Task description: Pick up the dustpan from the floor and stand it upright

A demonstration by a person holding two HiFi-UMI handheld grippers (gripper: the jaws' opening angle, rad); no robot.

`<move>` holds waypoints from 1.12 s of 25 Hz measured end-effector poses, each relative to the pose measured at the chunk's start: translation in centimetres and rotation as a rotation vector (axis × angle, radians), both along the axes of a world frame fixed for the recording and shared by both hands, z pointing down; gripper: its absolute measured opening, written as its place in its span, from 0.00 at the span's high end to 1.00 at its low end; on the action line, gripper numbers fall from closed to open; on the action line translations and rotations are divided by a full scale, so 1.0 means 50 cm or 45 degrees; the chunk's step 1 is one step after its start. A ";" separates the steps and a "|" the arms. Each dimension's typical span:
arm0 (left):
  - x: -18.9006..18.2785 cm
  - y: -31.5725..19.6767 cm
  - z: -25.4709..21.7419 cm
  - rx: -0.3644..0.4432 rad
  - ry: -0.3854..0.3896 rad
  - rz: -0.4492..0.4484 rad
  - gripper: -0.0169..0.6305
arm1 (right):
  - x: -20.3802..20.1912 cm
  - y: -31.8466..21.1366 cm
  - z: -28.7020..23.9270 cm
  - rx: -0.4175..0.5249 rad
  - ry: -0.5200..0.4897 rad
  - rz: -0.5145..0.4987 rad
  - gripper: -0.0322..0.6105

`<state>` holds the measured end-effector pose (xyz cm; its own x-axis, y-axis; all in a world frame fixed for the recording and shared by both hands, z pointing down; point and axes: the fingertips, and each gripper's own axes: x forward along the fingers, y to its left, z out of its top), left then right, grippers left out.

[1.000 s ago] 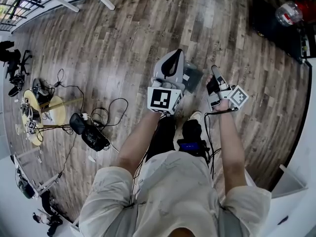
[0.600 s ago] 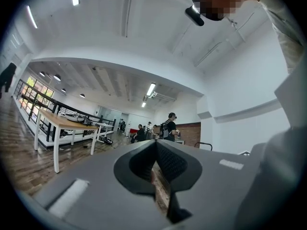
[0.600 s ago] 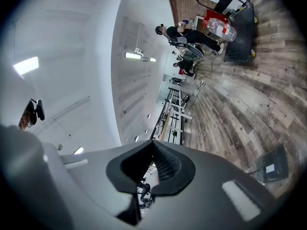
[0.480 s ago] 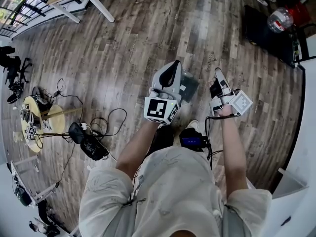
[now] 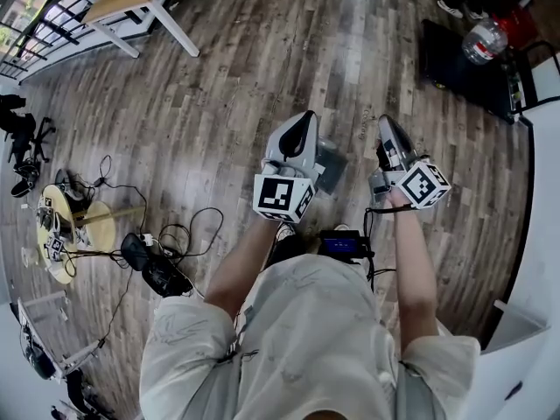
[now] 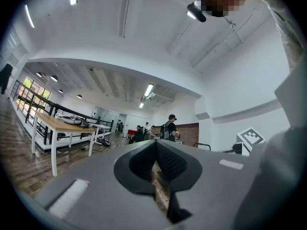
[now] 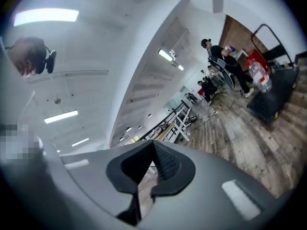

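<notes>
Left claw [image 6: 155, 150]: jaws together, nothing between them, pointing about level across the room.
Right claw [image 7: 153, 151]: jaws together too, empty, held beside the left.
Dustpan [image 5: 332, 166]: seemingly the grey squarish thing on the wood floor [image 5: 219, 77], just past the left claw in the head view and partly hidden; I cannot tell whether it is upright or flat.
Handling: likely light, stiff, thin plastic that slides on smooth boards and tips easily.
Hold: best at the handle or a rim edge, pinched firmly, not on the flat face.
</notes>
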<state>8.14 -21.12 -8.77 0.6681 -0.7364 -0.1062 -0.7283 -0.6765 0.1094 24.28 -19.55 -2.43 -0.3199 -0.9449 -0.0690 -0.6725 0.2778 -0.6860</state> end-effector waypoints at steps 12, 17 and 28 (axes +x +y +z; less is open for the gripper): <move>-0.001 0.065 0.031 0.024 -0.009 0.027 0.94 | -0.010 0.083 -0.009 0.096 0.580 0.169 0.94; -0.078 0.074 0.033 0.008 -0.016 0.003 0.94 | -0.101 0.100 -0.010 0.093 0.745 0.209 0.94; -0.037 0.064 0.051 0.023 -0.027 -0.042 0.94 | -0.071 0.078 0.001 0.146 0.949 0.309 0.94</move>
<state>6.26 -17.90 -6.21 0.6455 -0.7564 -0.1059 -0.7524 -0.6536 0.0816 20.75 -15.63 -2.40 -0.1060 -0.9942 -0.0187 -0.9943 0.1061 -0.0066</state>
